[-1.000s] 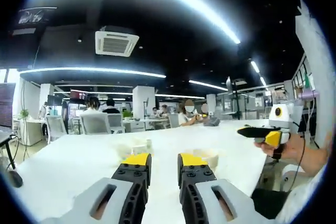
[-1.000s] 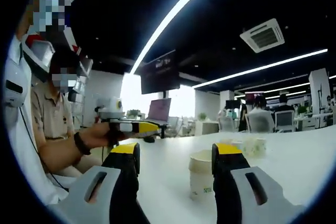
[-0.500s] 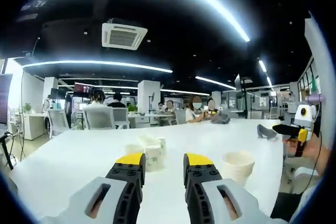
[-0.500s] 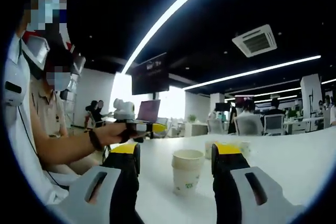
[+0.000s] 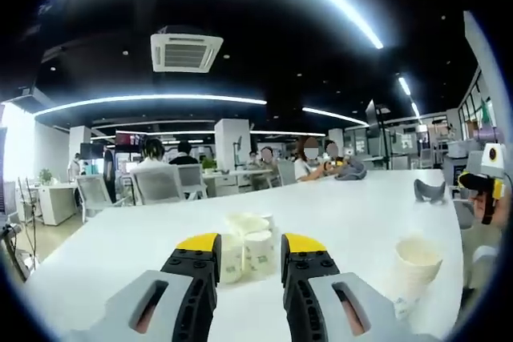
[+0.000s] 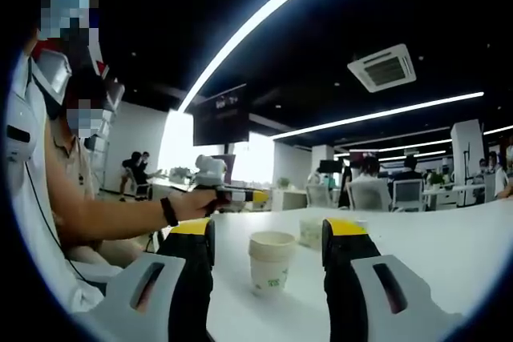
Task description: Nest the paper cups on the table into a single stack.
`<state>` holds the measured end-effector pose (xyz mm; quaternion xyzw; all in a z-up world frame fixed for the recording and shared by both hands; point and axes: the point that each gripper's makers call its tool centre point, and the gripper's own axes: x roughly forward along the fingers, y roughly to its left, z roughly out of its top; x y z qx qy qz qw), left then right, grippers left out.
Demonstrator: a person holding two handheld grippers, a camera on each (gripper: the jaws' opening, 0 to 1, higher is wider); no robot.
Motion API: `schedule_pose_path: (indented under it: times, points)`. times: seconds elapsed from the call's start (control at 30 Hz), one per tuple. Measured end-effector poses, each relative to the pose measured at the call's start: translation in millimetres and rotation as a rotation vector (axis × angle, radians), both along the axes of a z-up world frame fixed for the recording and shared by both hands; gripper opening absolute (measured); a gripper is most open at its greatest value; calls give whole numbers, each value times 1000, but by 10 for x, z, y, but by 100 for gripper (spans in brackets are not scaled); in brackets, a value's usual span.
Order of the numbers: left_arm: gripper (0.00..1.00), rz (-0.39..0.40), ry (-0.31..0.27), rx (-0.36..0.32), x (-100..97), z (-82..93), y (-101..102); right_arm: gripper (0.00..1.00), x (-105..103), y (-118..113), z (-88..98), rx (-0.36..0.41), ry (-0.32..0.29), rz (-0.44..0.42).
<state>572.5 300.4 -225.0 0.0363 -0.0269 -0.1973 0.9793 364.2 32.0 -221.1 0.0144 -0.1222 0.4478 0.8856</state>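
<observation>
left gripper view looks low across a white table (image 5: 120, 238), with the left gripper (image 5: 249, 247) hovering over it, its yellow-tipped jaws a narrow gap apart and nothing between them. just beyond the tips sits a small cluster of paper cups (image 5: 248, 246), upright and touching or nearly touching one another; how many there are, and whether any is already nested, cannot be made out. off to the right, well apart from the cluster, a lone paper cup (image 5: 417, 260) stands upright near the table's edge. right gripper view shows the right gripper (image 6: 267, 242) with its jaws spread wide and empty, framing that same single cup (image 6: 269, 260), which stands ahead of the tips and between them in the picture but is not touched. behind it, further along the table, the cluster of cups (image 6: 317, 231) shows as a pale blur. a person's hand holds the left gripper (image 6: 232, 195) out over the table at the left of this view. judging from how things lie, the stacking is at its start or barely begun: neither claw holds anything, no tall stack is visible, and the lone cup has yet to be picked up and brought to the others.
</observation>
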Motion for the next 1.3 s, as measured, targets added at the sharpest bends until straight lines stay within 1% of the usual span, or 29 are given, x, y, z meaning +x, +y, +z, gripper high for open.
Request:
schedule_pose_path:
  times: [0.07,0.13,0.17,0.23,0.3,0.33,0.43,0.47,0.53,0.63,0.73,0.8,0.9,0.97,1.1,1.3]
  points:
    - [32,-12,52,-21,169,-111,-16,56,-8,-36,52,7,-9,-6]
    - [32,-29,69,-29,242,-179,-81,56,-6,-69,88,18,-15,-11]
    - [32,-38,95,-37,310,-275,-149,55,-5,-85,101,25,-17,-12]
    - [33,-32,125,-12,439,-430,-214,55,1,-96,104,26,-18,-16]
    - [36,10,145,55,614,-568,-161,55,4,-110,97,24,-14,-17]
    - [39,20,151,65,689,-612,-159,55,2,-117,95,22,-14,-17]
    - [54,41,165,68,922,-707,-130,55,4,-137,102,21,-16,-22]
    - [57,44,170,68,963,-733,-151,55,4,-138,109,23,-17,-22]
    - [56,57,167,80,1028,-762,-181,55,13,-128,110,24,-17,-21]
    - [54,94,161,134,1170,-817,-147,55,38,-95,73,22,-6,-15]
    - [53,127,164,149,1324,-858,-60,55,43,-90,67,16,-5,-15]
    - [53,141,164,147,1384,-885,-22,55,46,-103,86,17,-10,-18]
    - [53,123,191,95,1467,-947,-48,55,69,-142,92,15,-10,-27]
    - [53,115,185,95,1502,-952,-92,55,84,-168,91,17,-8,-31]
    - [52,106,185,119,1590,-977,-160,55,104,-214,90,19,-8,-41]
    - [52,119,198,109,1671,-1029,-177,55,120,-279,102,21,-11,-54]
